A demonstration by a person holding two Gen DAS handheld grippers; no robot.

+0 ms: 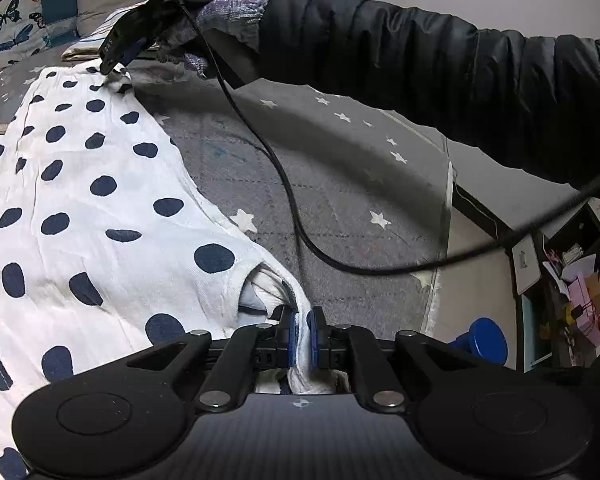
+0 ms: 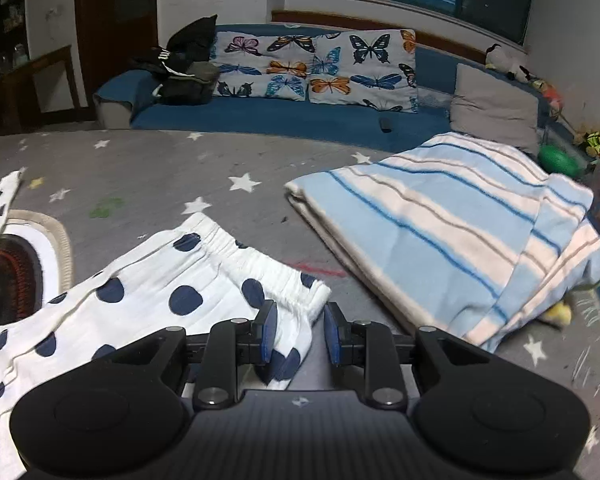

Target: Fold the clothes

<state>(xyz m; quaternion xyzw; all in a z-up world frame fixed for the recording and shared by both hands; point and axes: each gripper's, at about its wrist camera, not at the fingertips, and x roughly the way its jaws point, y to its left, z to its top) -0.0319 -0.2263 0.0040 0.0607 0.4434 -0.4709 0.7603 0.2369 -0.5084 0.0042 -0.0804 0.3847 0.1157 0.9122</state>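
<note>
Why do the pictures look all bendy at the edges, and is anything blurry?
Left wrist view: the fisheye lens curves the sleeve and darkens the corners; the spotty cloth is sharp, while the cable smears at the right. Right wrist view: the sofa bows like a hill; the striped blanket looks soft and blurred, and the room is dim.

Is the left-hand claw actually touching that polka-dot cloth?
Touching. In the left wrist view the left gripper has its blue pads closed on a bunched edge of the polka-dot garment, with white fabric squeezed between them.
</note>
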